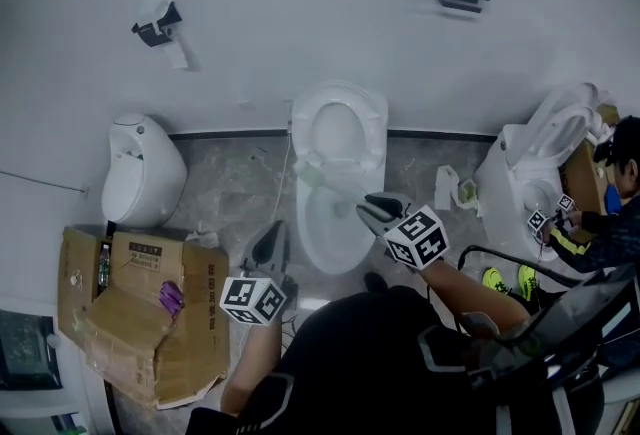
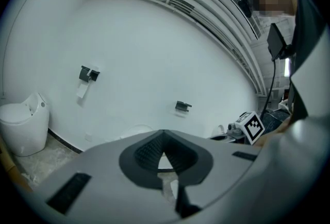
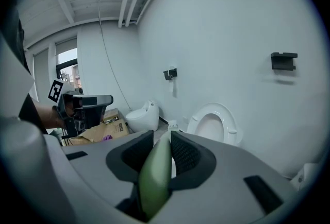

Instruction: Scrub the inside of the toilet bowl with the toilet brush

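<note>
Right gripper [image 1: 372,210] is clamped tight on the pale green handle of the toilet brush [image 3: 154,176], jaws narrow around it. It hovers at the 3 o'clock edge of the toilet bowl [image 1: 335,253], and the handle runs in toward the bowl. I can't tell whether the bristles touch the porcelain. The seat [image 1: 338,131] is raised at 12 o'clock, so access is open.

Progress, my guess: brush in hand and at the bowl, but nothing shows how much has been scrubbed, so I count the scrub as left to do.

Left gripper [image 1: 272,238] is pinched closed on nothing, parked at 8 o'clock of the bowl.

Around:
- Cardboard box [image 1: 140,313] at 8 o'clock
- Small floor toilet [image 1: 140,173] at 9 o'clock
- Second toilet [image 1: 525,173], with another person [image 1: 620,198] beside it, at 3 o'clock

All of these are well apart from the bowl. Nothing blocks it.
</note>
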{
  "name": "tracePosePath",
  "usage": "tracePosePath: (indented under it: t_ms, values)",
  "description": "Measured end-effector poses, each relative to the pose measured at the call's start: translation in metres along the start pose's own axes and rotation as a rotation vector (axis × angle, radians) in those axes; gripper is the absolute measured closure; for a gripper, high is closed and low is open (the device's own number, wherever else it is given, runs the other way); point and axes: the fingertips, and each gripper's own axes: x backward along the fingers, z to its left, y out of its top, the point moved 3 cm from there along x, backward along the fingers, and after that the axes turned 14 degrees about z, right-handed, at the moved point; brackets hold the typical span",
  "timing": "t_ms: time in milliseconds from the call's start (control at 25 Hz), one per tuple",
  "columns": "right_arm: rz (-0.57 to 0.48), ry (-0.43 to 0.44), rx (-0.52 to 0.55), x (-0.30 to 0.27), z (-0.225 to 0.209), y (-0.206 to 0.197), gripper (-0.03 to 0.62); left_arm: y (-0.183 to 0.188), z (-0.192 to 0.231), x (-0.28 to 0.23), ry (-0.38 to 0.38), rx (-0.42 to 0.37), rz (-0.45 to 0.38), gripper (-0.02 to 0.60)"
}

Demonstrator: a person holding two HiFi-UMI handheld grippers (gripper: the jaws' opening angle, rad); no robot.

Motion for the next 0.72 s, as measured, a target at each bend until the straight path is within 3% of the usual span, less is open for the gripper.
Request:
tracePosePath:
  t_ms: [720]
  values:
    - [-0.007,-0.009,-0.007,0.001,-0.004,0.007,0.482,0.011,0.004,-0.004,-0.002,-0.012,-0.006,0.572]
